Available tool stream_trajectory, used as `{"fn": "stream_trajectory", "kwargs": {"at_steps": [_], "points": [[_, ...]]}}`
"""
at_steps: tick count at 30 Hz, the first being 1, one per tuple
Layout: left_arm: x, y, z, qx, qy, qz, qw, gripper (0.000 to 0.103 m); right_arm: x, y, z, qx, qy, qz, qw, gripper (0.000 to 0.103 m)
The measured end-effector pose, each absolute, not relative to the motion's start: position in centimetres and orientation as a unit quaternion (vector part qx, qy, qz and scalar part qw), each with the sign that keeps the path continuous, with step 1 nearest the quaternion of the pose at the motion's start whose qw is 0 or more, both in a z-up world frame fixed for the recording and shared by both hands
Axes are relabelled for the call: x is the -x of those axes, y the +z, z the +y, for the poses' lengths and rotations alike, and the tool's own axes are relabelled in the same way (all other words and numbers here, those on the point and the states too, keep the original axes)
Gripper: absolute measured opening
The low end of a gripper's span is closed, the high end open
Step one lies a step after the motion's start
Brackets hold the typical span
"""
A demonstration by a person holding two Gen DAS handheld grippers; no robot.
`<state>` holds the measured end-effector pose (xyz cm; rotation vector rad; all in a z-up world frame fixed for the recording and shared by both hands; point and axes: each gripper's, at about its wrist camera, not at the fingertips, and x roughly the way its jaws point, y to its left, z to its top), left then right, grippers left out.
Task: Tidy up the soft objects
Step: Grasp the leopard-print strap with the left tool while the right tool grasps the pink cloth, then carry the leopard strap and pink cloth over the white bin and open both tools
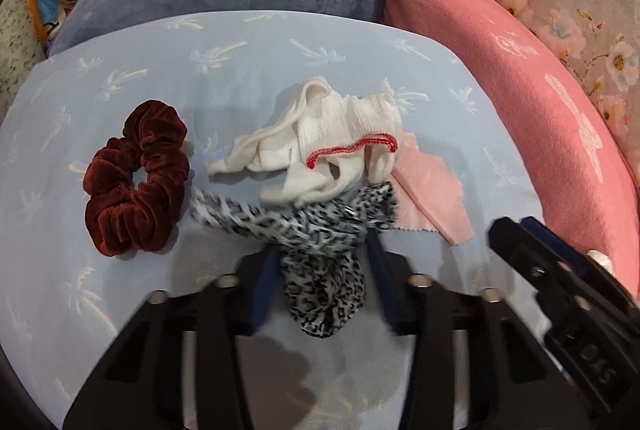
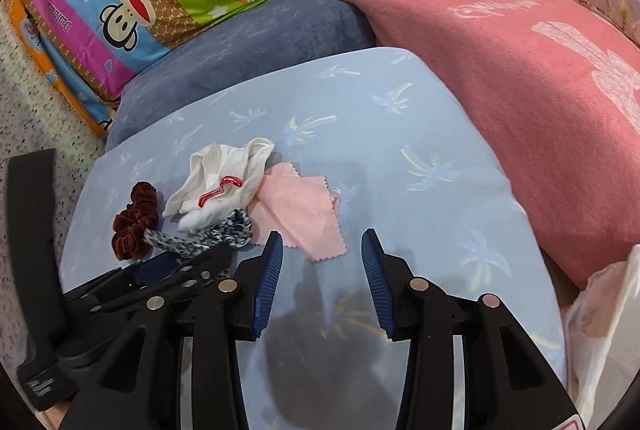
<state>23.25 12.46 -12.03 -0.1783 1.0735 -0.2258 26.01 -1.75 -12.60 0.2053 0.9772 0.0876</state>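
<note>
A leopard-print fabric strip (image 1: 320, 230) is clamped between the blue pads of the left claw (image 1: 320, 250), though motion blur leaves the firmness of the grip slightly unsure. The strip lies on a light blue cushion (image 1: 240, 50), its far end touching a white sock (image 1: 340, 134) with red trim. A dark red scrunchie (image 1: 136, 178) sits to the left, a pink cloth (image 1: 432, 198) to the right. The right claw (image 2: 322, 250) is held apart, empty, just beside the pink cloth.

Leopard-print fabric (image 1: 324, 262) motion-blurred; pink cloth (image 1: 432, 198) partly covered
</note>
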Motion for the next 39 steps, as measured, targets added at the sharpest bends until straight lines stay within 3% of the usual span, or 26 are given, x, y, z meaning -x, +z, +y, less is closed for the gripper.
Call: {"fn": "stream_trajectory", "kwargs": {"at_steps": [2, 4, 11, 13, 17, 28, 39], "points": [[-23.3, -12.0, 13.2, 0.097, -0.111, 0.514, 0.845, 0.022, -26.8, -13.2, -1.2, -0.095, 0.043, 0.474, 0.874, 0.041], [-23.2, -12.0, 13.8, 0.105, -0.111, 0.515, 0.844, 0.019, -27.6, -13.7, -0.8, -0.091, 0.043, 0.477, 0.873, 0.041], [-23.3, -12.0, 14.4, 0.119, -0.11, 0.519, 0.839, 0.018, -29.5, -15.6, -0.1, -0.087, 0.042, 0.49, 0.866, 0.042], [-23.1, -12.0, 14.5, 0.124, -0.109, 0.52, 0.838, 0.018, -29.4, -15.6, 0.3, -0.07, 0.033, 0.486, 0.871, 0.035], [-22.9, -12.1, 14.5, 0.123, -0.106, 0.521, 0.838, 0.018, -29.1, -15.8, -0.1, -0.078, 0.035, 0.491, 0.867, 0.003], [-20.4, -11.5, 13.2, 0.114, -0.115, 0.522, 0.837, 0.017, -24.2, -14.7, -1.8, -0.12, 0.035, 0.489, 0.863, 0.003], [-16.8, -8.3, 9.9, 0.093, -0.144, 0.5, 0.849, 0.017, -17.7, -9.2, -4.5, -0.126, 0.033, 0.443, 0.887, 0.003]]}}
